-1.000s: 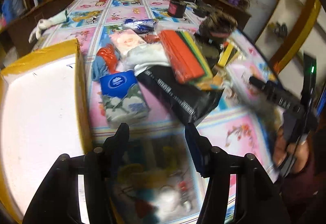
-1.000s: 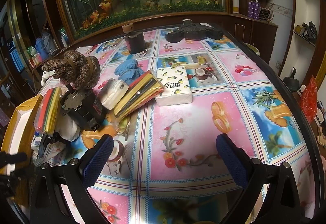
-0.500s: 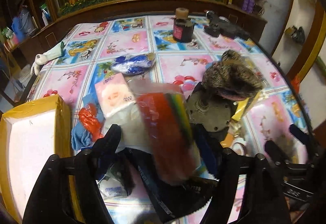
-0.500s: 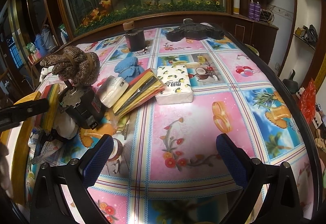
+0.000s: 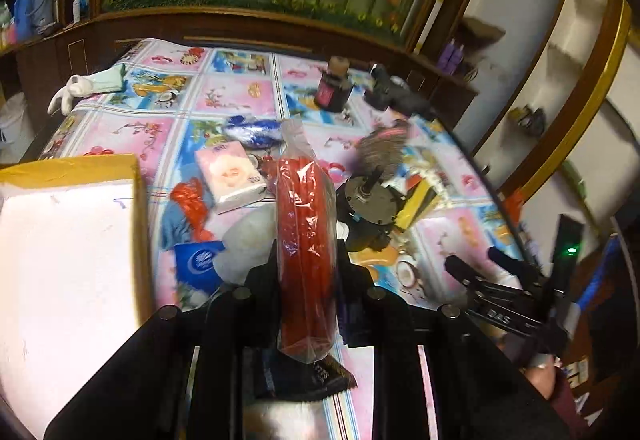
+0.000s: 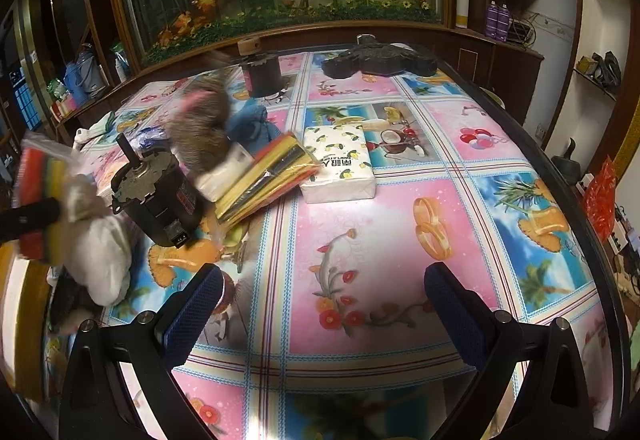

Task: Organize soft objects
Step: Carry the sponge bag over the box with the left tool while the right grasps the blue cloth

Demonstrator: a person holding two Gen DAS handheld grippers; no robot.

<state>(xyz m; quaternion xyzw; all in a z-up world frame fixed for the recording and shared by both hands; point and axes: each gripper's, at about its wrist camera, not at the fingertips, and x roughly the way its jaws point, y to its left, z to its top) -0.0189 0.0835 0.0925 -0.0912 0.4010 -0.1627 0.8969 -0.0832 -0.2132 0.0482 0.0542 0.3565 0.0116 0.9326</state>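
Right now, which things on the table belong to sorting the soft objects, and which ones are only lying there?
Belong to the job:
left gripper, shut on the bagged coloured cloths
lemon tissue pack
pink tissue pack
white glove
yellow-edged box, probably the place for them

Just lying about:
black motor
dark jar
black tool

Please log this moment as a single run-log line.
left hand-held gripper: shut on bagged red pack | right hand-held gripper: open, empty | box: unfilled
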